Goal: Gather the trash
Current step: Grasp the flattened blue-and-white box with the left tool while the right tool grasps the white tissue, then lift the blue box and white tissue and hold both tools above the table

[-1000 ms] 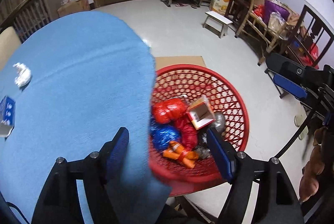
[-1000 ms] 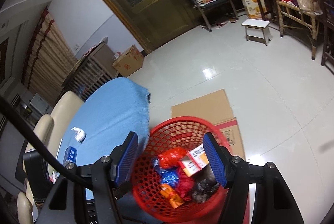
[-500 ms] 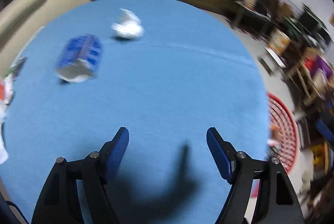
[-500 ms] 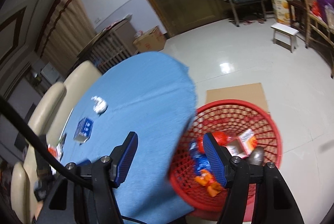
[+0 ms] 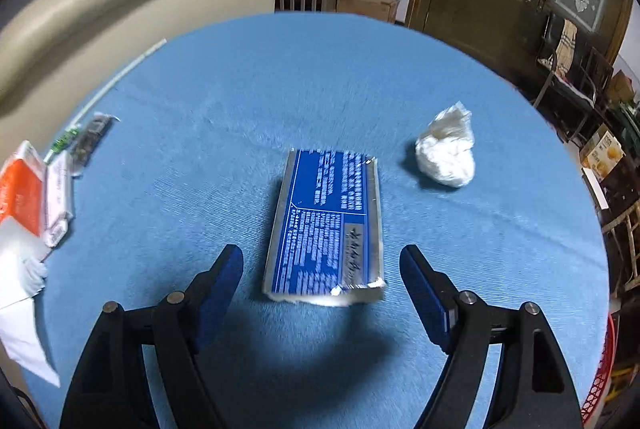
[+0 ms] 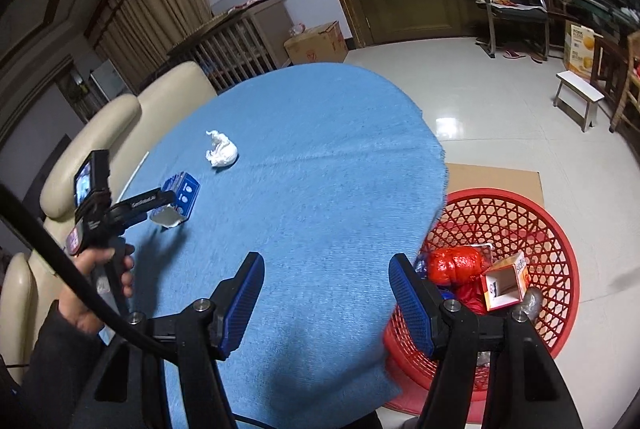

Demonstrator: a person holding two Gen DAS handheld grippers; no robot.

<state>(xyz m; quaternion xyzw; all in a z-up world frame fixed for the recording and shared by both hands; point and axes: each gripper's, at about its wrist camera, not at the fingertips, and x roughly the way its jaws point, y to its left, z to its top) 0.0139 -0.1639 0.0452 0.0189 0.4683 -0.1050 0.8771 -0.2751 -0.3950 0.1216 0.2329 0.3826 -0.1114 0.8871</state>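
A flattened blue and silver carton (image 5: 326,225) lies on the blue tablecloth (image 5: 320,89); my left gripper (image 5: 322,293) is open just in front of it, its near end between the fingertips. A crumpled white tissue (image 5: 446,153) lies to the carton's right. In the right wrist view the carton (image 6: 180,199) and tissue (image 6: 221,151) lie at the table's left. My right gripper (image 6: 326,297) is open and empty above the table's near edge. The red mesh basket (image 6: 532,217) on the floor at right holds several wrappers and a small box.
Orange and white packets and papers (image 5: 32,197) lie at the table's left edge. Cream chairs (image 5: 120,1) stand behind the table. Flat cardboard (image 6: 496,175) lies under the basket. A small stool (image 6: 578,97) and chairs stand across the tiled floor.
My left gripper has swung from over the basket to the table and closed in on the blue carton. My right gripper has turned left from the basket toward the table. Both stay open.
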